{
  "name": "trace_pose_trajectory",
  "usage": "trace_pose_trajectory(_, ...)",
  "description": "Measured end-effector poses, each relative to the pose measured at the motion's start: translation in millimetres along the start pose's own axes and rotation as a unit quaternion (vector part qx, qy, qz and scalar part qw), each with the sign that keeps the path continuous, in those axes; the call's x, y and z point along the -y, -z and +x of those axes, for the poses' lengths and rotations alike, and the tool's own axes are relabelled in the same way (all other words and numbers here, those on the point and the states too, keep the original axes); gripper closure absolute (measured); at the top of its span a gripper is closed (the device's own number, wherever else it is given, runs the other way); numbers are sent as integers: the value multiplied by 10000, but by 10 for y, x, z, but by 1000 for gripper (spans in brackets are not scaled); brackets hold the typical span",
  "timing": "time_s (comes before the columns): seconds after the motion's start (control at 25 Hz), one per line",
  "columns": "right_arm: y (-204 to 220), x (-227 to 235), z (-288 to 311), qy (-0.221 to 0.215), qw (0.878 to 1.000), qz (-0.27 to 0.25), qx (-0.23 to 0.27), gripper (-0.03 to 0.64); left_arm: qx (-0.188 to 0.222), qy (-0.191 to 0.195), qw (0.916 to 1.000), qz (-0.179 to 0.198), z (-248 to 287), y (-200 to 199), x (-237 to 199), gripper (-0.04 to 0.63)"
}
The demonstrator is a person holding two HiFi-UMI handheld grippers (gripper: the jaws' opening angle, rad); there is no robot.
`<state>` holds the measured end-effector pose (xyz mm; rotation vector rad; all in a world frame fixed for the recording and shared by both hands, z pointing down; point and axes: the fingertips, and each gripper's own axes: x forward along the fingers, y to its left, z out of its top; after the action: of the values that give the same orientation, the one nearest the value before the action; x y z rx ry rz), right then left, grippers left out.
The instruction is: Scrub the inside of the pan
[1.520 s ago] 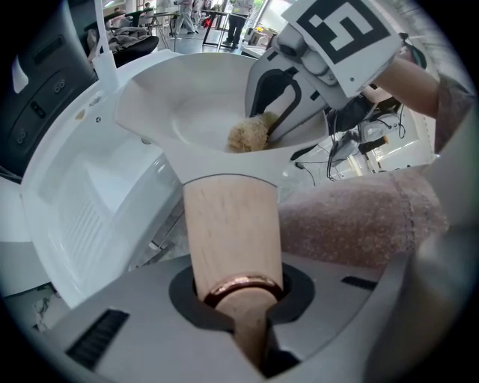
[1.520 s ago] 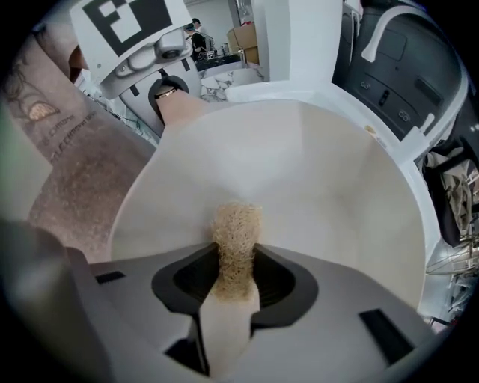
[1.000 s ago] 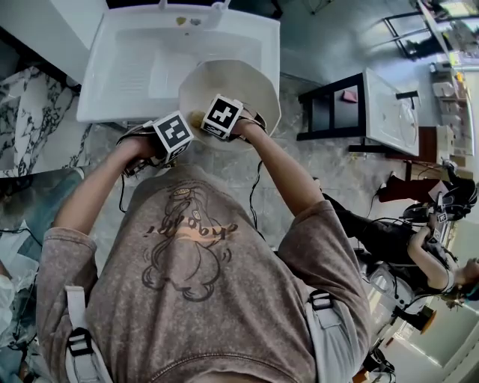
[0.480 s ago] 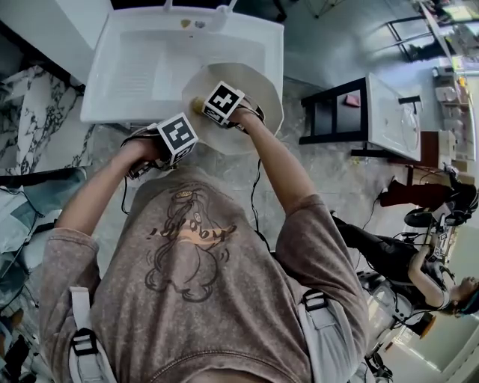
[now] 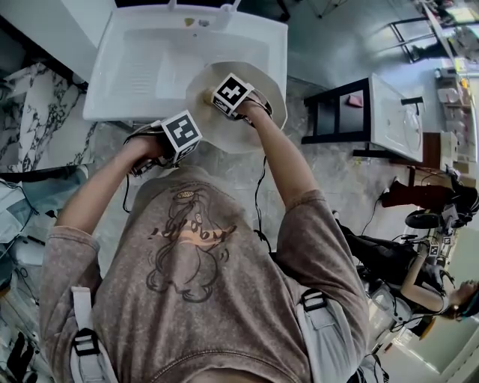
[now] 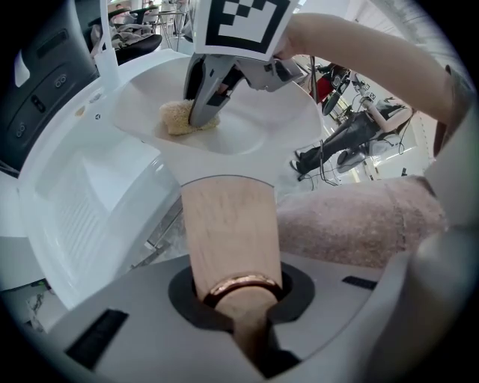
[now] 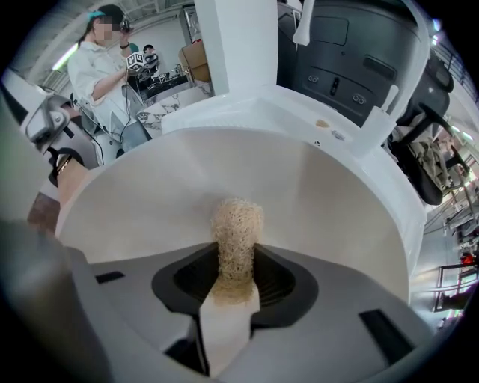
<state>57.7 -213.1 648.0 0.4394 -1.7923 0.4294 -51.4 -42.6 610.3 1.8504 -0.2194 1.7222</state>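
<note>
A white pan hangs over the front right corner of the sink. Its wooden handle runs back into my left gripper, which is shut on it. My right gripper reaches into the pan and is shut on a tan mesh scrubber. In the right gripper view the scrubber sticks out past the jaws and meets the pan's inner wall. The left gripper view shows the right gripper pressing the scrubber onto the pan.
A white faucet stands at the sink's far rim. A marble counter lies to the left. To the right stands a black-framed table with a white top. People sit at the far right.
My right gripper has slid the scrubber farther from me across the pan's inside. The left gripper has kept its hold on the handle and barely shifted.
</note>
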Motion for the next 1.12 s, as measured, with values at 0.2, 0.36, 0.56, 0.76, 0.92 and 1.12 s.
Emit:
trace_pose_trajectory(0.2, 121, 135, -23, 158, 9998, 122, -38, 468, 30, -10, 10000, 25, 18, 1, 2, 545)
trace_pose_trajectory(0.36, 235, 254, -58, 236, 9993, 266, -94, 468, 18, -1, 10000, 14, 19, 3, 0, 545)
trace_pose_trajectory(0.56, 417, 385, -110, 272, 9986, 422, -176, 467, 35, -11, 10000, 64, 9, -13, -25, 545)
trace_pose_trajectory(0.76, 657, 443, -195, 307, 9976, 562, -261, 468, 3, 20, 10000, 60, -4, -20, 1, 545)
trace_pose_trajectory(0.92, 813, 411, -255, 304, 9968, 628, -388, 467, -55, 138, 9999, 37, 16, 11, 13, 545)
trace_pose_trajectory(1.12, 930, 286, -306, 315, 9969, 520, -500, 468, -75, 265, 9996, 78, 75, 31, 53, 548)
